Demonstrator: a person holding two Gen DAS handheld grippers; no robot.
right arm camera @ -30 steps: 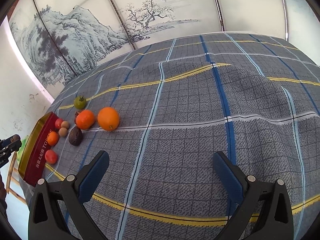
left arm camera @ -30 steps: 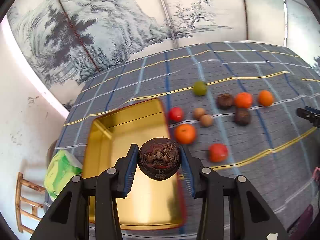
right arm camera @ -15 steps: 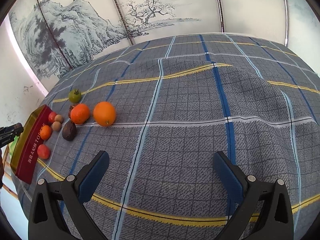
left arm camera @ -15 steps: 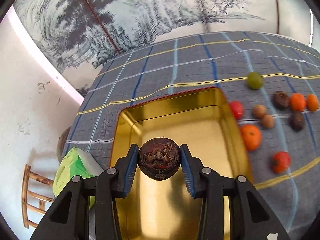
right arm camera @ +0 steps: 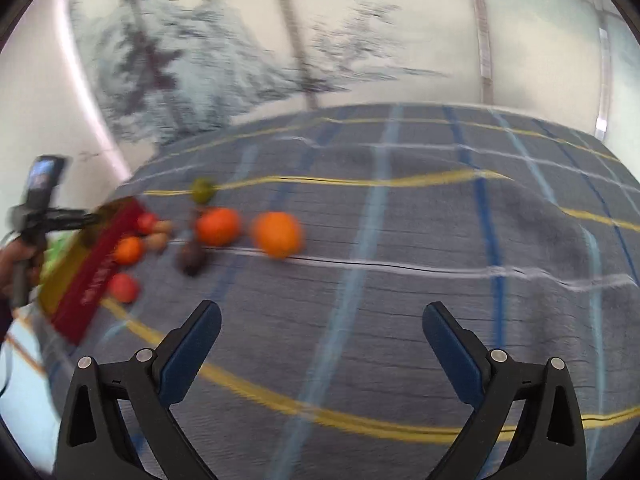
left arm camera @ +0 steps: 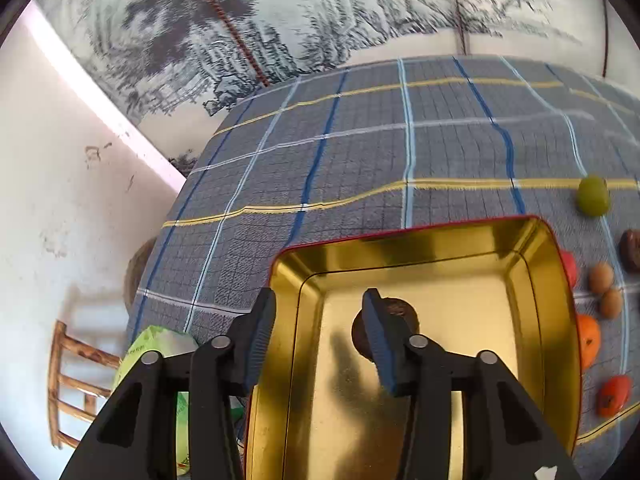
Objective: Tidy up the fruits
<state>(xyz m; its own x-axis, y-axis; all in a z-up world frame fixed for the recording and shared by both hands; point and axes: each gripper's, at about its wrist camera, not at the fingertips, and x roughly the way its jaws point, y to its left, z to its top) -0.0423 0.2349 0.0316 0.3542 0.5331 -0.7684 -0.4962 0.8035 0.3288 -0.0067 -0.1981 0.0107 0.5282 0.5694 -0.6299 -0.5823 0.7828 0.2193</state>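
My left gripper (left arm camera: 320,304) hangs over the gold tin tray (left arm camera: 400,232), and its jaws are opening with nothing between them. The dark brown round fruit (left arm camera: 404,316) lies on the tray floor, half hidden behind the right finger. Beside the tray's right wall, several fruits rest on the checked cloth: a green one (left arm camera: 594,195), a tangerine (left arm camera: 588,340) and a red one (left arm camera: 614,396). My right gripper (right arm camera: 320,320) is open above bare cloth. In its blurred view an orange (right arm camera: 278,234), a tangerine (right arm camera: 218,226) and a dark fruit (right arm camera: 192,260) lie ahead to the left.
A green packet (left arm camera: 160,344) and a wooden chair (left arm camera: 76,364) sit below the table's left edge. A painted screen stands behind the table. The tray's red outer wall (right arm camera: 96,276) shows at the left of the right wrist view, with a person's hand (right arm camera: 16,256) holding the other gripper there.
The left gripper moved left over the tray and let go of the dark brown fruit, which now lies in the tray. The right wrist view shifted and rolled, now blurred.
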